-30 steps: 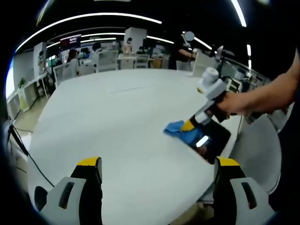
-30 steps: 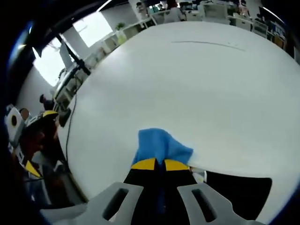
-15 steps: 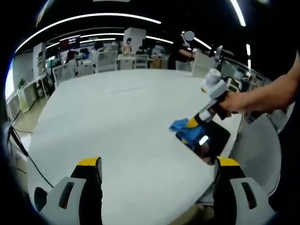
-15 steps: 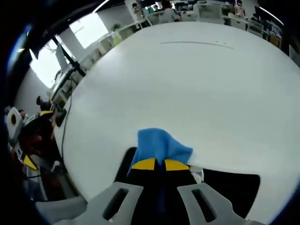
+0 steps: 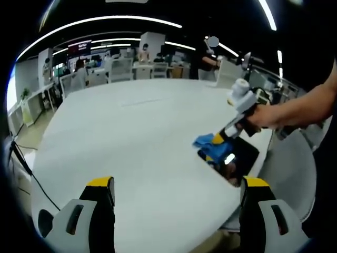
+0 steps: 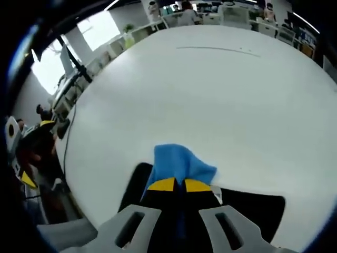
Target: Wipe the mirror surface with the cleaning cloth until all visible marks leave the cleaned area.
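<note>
A dark rectangular mirror (image 5: 234, 159) lies flat near the right edge of the big white table (image 5: 131, 142). My right gripper (image 5: 217, 140) presses a blue cleaning cloth (image 5: 206, 143) onto the mirror's near corner, held by a person's hand. In the right gripper view the yellow-tipped jaws stand shut on the blue cloth (image 6: 179, 164), with the mirror (image 6: 247, 208) dark beneath them. My left gripper (image 5: 176, 184) hovers open over the table's near side, well apart from the mirror, with nothing between its fingers.
A thin seam line (image 6: 216, 49) crosses the far part of the table. Desks, chairs and people stand beyond the far edge (image 5: 131, 66). A black cable (image 5: 29, 179) hangs off the left edge. A white chair (image 5: 292, 168) sits right of the mirror.
My right gripper has slid the cloth further onto the mirror, toward the table's right edge. More of the mirror now lies under the cloth in the right gripper view. The left gripper has stayed put.
</note>
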`<state>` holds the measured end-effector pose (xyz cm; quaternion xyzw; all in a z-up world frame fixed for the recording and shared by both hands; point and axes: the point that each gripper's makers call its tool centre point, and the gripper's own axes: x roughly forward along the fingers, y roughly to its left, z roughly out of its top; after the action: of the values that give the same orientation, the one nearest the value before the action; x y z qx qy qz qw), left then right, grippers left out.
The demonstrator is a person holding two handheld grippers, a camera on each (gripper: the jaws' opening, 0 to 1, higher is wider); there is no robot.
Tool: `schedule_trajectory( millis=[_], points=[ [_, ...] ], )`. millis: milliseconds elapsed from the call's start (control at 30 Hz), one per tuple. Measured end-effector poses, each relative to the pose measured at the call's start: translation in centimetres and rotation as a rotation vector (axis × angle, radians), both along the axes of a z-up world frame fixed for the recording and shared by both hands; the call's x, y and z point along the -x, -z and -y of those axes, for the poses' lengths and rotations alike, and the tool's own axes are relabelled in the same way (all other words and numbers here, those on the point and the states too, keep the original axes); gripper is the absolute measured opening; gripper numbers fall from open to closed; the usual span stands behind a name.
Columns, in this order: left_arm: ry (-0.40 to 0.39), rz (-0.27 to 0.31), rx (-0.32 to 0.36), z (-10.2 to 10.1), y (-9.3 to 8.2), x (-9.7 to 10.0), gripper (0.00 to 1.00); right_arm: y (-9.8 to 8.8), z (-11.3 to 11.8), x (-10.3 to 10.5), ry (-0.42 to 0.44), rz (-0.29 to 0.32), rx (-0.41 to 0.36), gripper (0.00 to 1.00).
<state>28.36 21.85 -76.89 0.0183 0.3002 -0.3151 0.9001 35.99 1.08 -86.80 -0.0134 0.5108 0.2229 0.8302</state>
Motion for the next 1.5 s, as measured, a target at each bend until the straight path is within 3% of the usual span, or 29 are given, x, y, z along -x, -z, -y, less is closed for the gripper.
schedule_trajectory(
  millis=[367, 1500],
  points=[
    [-0.008, 0.016, -0.008, -0.2, -0.4, 0.3, 1.00, 0.1, 0.0, 2.0, -0.023, 0.019, 0.014, 0.00],
    [-0.014, 0.038, 0.016, 0.9, -1.1, 0.6, 1.00, 0.0, 0.4, 11.6, -0.033, -0.046, -0.066, 0.00]
  ],
)
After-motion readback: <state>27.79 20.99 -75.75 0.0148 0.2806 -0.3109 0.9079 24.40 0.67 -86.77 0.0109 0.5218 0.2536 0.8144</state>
